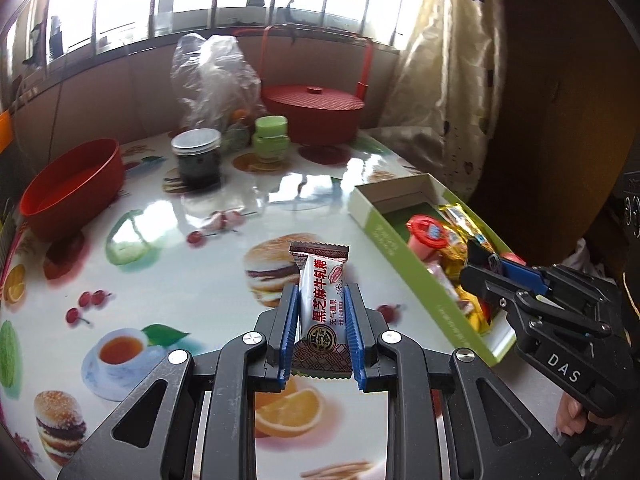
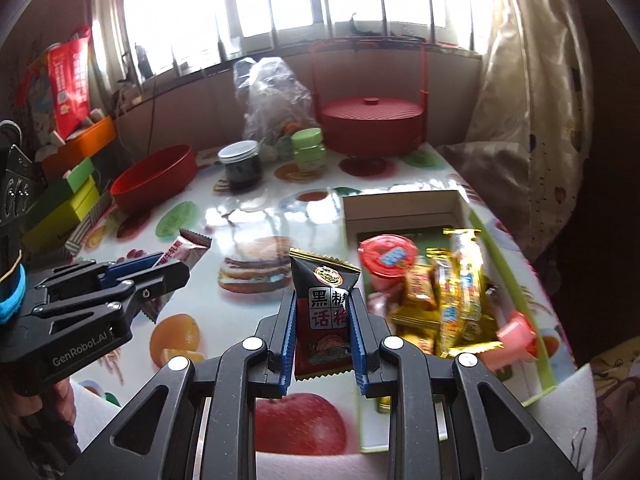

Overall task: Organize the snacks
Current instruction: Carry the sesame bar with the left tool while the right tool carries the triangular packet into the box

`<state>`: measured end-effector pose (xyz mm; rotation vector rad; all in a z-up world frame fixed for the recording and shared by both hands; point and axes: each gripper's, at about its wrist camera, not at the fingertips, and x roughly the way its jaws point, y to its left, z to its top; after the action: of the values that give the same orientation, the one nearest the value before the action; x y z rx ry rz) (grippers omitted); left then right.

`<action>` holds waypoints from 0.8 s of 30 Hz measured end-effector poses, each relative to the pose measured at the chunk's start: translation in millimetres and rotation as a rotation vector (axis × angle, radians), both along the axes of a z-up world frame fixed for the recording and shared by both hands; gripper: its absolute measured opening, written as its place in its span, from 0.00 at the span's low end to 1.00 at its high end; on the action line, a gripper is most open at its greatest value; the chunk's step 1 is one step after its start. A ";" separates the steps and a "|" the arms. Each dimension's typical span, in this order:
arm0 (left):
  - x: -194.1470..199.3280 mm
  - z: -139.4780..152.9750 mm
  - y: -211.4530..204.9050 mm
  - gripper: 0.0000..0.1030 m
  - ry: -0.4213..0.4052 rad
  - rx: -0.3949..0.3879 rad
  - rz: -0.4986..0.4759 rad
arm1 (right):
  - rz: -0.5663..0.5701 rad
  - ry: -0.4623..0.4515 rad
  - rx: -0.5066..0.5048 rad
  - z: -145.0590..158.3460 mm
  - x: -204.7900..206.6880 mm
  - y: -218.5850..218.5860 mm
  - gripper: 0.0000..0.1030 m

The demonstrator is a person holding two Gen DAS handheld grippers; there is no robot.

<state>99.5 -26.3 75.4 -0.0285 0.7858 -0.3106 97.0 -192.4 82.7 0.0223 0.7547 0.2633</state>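
My left gripper (image 1: 321, 292) is shut on a white candy packet (image 1: 322, 304) with red and black characters, held upright above the fruit-print table (image 1: 192, 280). It shows again as the left gripper (image 2: 176, 268) in the right wrist view, the candy packet (image 2: 182, 250) sticking out past it. My right gripper (image 2: 323, 300) is shut on a black plum-candy packet (image 2: 324, 304), just left of the green-rimmed box (image 2: 548, 364). That box (image 1: 384, 240) holds a red-lidded jelly cup (image 2: 387, 258), yellow wrapped snacks (image 2: 460, 292) and a pink cup (image 2: 516, 330). The right gripper (image 1: 480, 256) hangs over the box.
A red bowl (image 1: 72, 188), a dark jar with a metal lid (image 1: 198, 158), a green jar (image 1: 271, 138), a clear plastic bag (image 1: 212, 76) and a red lidded carrier (image 1: 314, 110) stand at the table's far side. Green boxes (image 2: 64, 204) lie left. A curtain (image 1: 444, 60) hangs right.
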 end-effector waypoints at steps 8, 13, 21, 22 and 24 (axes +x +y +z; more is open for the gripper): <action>-4.3 2.6 -31.2 0.23 0.000 0.005 -0.069 | -0.060 -0.008 -0.002 2.5 -9.3 -28.9 0.22; -5.2 2.4 -48.7 0.23 0.003 0.013 -0.105 | -0.092 -0.011 -0.001 2.9 -13.3 -45.5 0.22; -4.3 2.4 -73.2 0.23 0.008 0.018 -0.159 | -0.135 -0.013 0.000 3.3 -17.2 -66.5 0.22; -3.9 2.2 -74.9 0.23 0.008 0.018 -0.164 | -0.141 -0.012 -0.001 3.0 -17.8 -70.0 0.22; -3.3 1.9 -80.4 0.23 0.011 0.018 -0.175 | -0.153 -0.009 -0.002 2.4 -18.8 -75.5 0.22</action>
<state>96.2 -106.7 77.3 0.0561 0.8034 -0.4695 78.2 -267.9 85.2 0.0763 0.7403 0.1169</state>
